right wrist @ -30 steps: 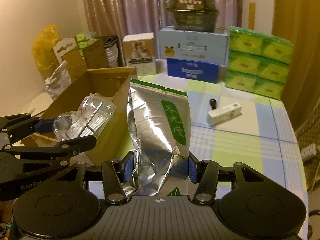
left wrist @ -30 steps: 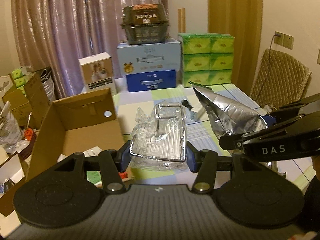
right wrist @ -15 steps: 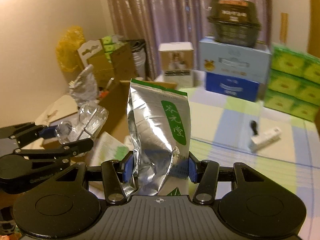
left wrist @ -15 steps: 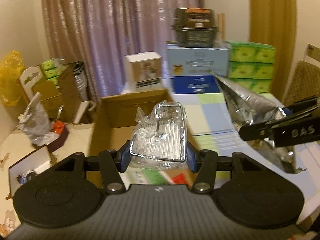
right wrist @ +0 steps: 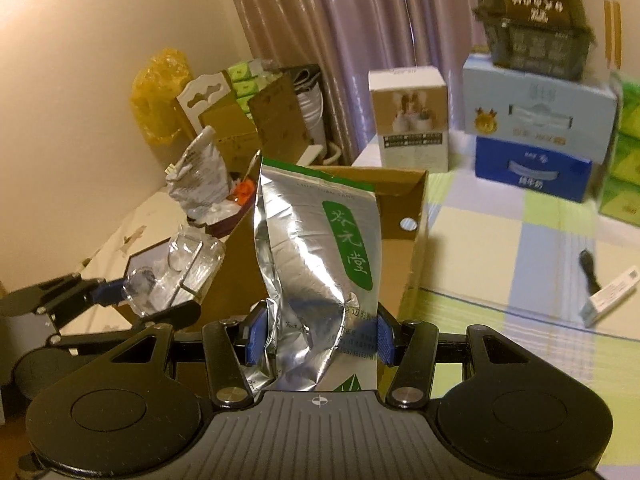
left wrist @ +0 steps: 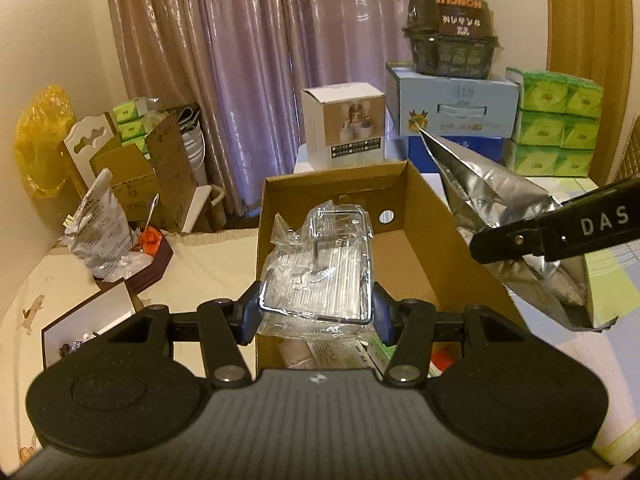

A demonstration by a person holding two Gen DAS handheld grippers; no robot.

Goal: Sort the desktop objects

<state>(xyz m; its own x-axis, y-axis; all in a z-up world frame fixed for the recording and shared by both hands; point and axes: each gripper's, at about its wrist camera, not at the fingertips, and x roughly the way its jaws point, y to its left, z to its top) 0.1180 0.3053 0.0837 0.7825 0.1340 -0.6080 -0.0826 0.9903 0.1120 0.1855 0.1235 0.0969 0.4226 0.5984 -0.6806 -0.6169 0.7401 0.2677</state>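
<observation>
The left hand-held gripper [left wrist: 316, 314] is clenched on a plastic-wrapped wire rack [left wrist: 320, 268] over the cardboard box [left wrist: 424, 240]; at its 2 o'clock, the right hand-held gripper [right wrist: 318, 340] grips a silver tea pouch [right wrist: 316, 264].

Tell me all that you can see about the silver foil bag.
The silver foil bag is a crinkled, shiny metallic pouch with a green strip along its top edge and a green label bearing white characters. It stands upright, pinched near its bottom between the blue pads of the right gripper, held beside the open cardboard box.
</observation>
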